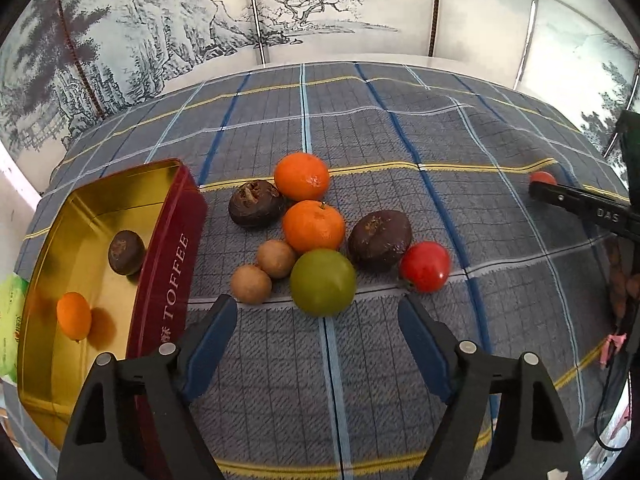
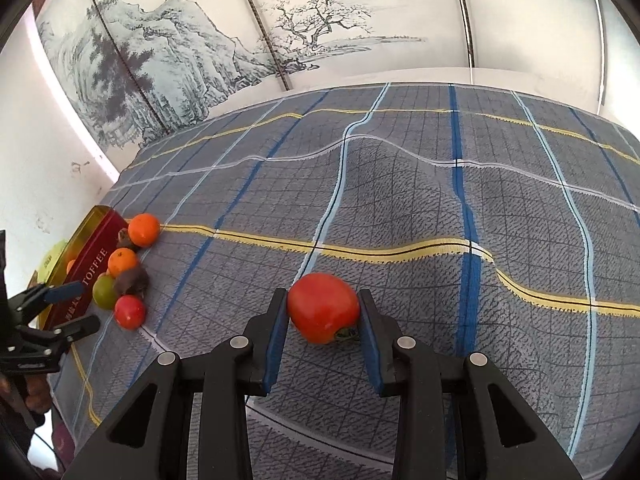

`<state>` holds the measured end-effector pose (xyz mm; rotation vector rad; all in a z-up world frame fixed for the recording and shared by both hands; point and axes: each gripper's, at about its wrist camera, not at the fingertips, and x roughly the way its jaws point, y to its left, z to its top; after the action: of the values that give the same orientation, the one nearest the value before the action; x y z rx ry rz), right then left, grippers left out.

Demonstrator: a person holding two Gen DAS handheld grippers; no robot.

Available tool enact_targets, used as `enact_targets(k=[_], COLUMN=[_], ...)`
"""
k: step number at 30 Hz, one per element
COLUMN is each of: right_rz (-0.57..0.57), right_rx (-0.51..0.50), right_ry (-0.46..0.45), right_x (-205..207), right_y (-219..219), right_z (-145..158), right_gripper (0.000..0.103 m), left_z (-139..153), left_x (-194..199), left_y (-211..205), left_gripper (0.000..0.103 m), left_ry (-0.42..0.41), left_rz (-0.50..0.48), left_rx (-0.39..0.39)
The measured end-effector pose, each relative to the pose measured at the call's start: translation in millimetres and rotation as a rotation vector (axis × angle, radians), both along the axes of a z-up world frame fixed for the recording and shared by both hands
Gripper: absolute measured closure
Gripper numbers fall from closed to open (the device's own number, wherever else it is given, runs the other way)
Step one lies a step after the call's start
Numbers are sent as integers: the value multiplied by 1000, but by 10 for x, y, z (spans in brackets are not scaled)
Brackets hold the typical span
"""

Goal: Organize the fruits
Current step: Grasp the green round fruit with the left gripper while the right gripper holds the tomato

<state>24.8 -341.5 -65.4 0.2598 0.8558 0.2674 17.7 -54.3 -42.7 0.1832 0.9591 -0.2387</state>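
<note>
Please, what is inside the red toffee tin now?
Inside the toffee tin, two fruits lie on the gold floor: a dark brown one and a small orange one. The left gripper covers the tin's nearest corner, so that part stays unseen.

Spread tongs [image 1: 318,310] near green fruit [image 1: 322,282], perhaps touching.
</note>
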Motion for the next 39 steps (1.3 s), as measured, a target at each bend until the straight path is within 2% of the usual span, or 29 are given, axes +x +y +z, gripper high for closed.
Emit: enact_targets(k=[4, 9, 12, 14, 27, 39], right_rz=[1, 2, 2, 2, 1, -2], right_rx=[16, 36, 42, 43, 33, -47], right_ry=[1, 1, 2, 2, 1, -2], right_x=[12, 17, 19, 21, 18, 23], right_y=[-20, -37, -39, -43, -41, 68], right_z=[-8, -17, -23, -25, -34, -16], right_gripper=[68, 68, 68, 68, 69, 70], left_z=[-45, -70, -130, -157, -133, -2], left_x=[90, 150, 204, 217, 62, -171], left_y=[0, 0, -26, -31, 124, 196], left_gripper=[39, 44, 57, 70, 71, 71], left_ry=[20, 23, 56, 61, 70, 28], left_rz=[6, 12, 3, 5, 55, 57], left_rx=[-14, -28, -33, -40, -107, -97])
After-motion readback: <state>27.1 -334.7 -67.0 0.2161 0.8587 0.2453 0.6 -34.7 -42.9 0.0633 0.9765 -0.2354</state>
